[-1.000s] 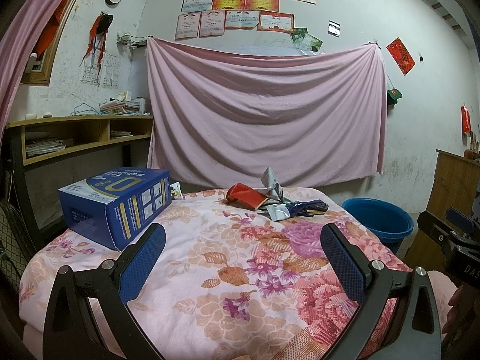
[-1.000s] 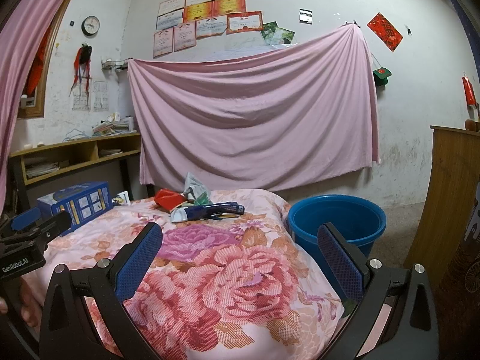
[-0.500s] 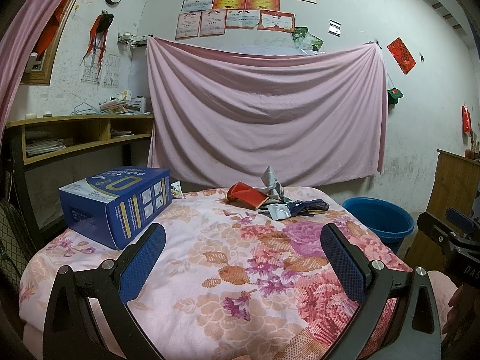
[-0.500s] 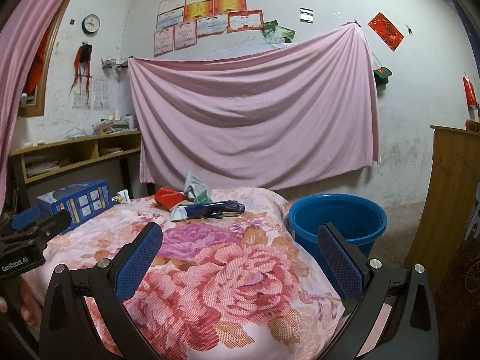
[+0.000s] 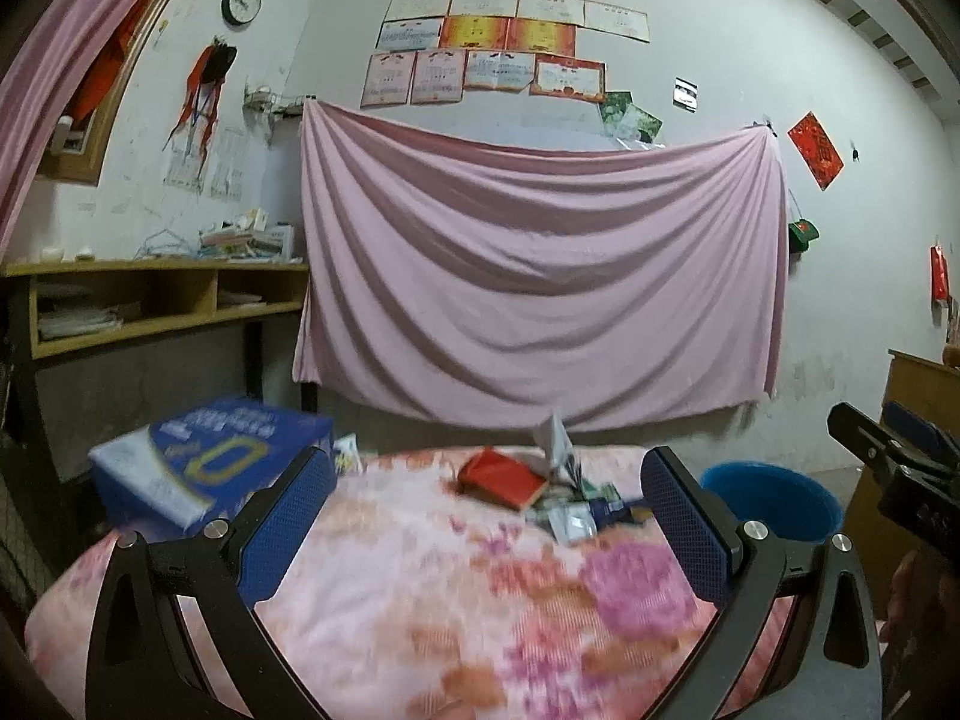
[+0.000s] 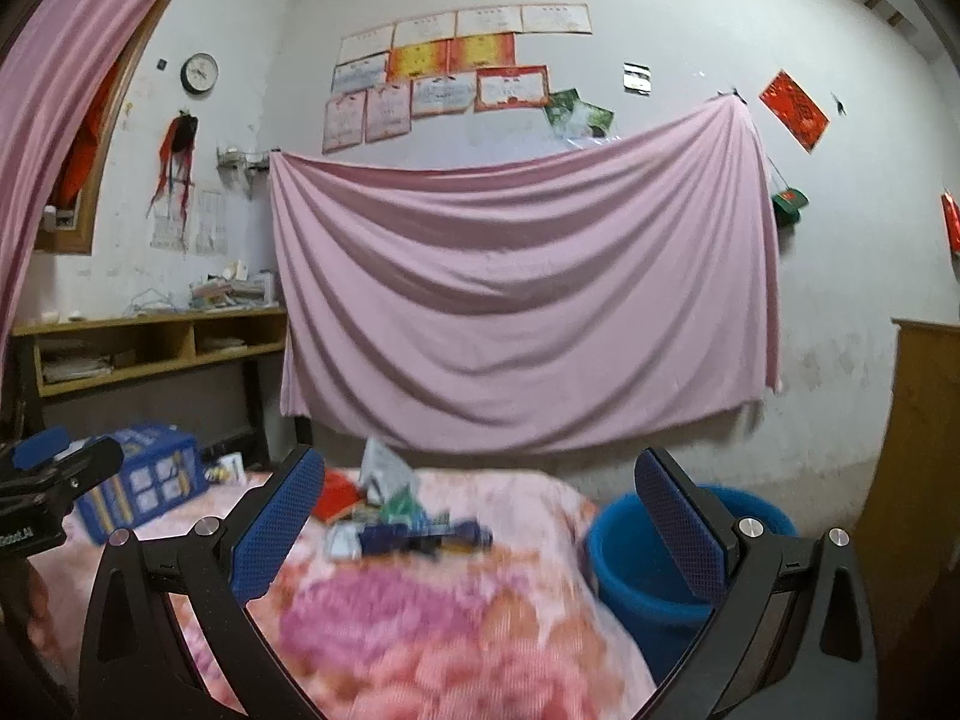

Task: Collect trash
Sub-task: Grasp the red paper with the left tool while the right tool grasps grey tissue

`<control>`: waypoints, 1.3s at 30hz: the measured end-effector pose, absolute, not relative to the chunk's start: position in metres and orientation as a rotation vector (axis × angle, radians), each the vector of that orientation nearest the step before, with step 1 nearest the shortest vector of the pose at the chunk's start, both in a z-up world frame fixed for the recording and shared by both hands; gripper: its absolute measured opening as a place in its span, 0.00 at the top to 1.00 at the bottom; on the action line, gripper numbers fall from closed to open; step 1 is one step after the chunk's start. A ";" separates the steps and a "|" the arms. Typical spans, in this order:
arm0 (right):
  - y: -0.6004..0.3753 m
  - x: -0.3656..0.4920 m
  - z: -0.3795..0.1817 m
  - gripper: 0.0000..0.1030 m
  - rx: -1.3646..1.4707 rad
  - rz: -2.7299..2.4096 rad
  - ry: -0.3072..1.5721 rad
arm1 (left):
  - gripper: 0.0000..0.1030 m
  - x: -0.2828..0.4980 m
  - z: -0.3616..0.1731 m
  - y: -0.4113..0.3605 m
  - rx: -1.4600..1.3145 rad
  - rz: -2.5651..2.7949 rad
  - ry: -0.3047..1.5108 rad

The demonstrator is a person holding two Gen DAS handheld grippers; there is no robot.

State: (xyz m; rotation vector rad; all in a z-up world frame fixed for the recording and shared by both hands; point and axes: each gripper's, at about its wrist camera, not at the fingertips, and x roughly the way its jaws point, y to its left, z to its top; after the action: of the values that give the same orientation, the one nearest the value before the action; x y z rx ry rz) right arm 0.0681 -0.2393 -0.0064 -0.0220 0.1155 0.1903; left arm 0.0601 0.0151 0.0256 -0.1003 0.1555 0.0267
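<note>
A small heap of trash lies at the far side of a table under a floral cloth [image 5: 420, 600]: a red packet [image 5: 501, 477], a grey foil wrapper [image 5: 555, 438] and a dark blue wrapper [image 6: 414, 537]. Right of the table stands a blue bucket [image 6: 648, 564] on the floor. My left gripper [image 5: 486, 516] is open, well short of the heap, with nothing between its fingers. My right gripper [image 6: 480, 516] is open too and empty, with the heap ahead and the bucket by its right finger [image 6: 678, 516]. Both views are blurred by motion.
A blue cardboard box [image 5: 204, 462] sits on the table's left side. A wooden shelf unit [image 5: 150, 300] stands against the left wall, a wooden cabinet [image 6: 918, 450] at the right. A pink sheet [image 5: 540, 276] hangs on the back wall.
Both cameras have tilted upward, so the table sits lower in each view and more wall shows. Both grippers stay open and empty.
</note>
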 end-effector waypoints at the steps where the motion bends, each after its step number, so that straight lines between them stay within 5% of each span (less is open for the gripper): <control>1: -0.237 0.078 -0.005 0.00 -0.025 0.199 0.114 | 0.02 0.068 0.028 0.016 -0.095 0.033 0.156; 18: -0.197 0.248 -0.004 0.00 -0.025 0.360 0.304 | 0.03 0.226 0.019 0.067 -0.225 0.110 0.341; 25: -0.175 0.294 -0.020 0.22 -0.033 0.444 0.472 | 0.37 0.269 -0.004 0.070 -0.258 0.016 0.535; 36: -0.150 0.343 -0.055 0.42 -0.041 0.527 0.718 | 0.46 0.317 -0.038 0.074 -0.360 -0.128 0.766; 39: -0.149 0.349 -0.062 0.43 -0.013 0.559 0.767 | 0.58 0.327 -0.042 0.073 -0.370 -0.174 0.820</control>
State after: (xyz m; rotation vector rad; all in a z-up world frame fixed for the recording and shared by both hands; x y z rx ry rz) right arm 0.3495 -0.1487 -0.0625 -0.0130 0.7667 0.5595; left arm 0.3275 0.0732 -0.0424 -0.3698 0.8196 -0.1739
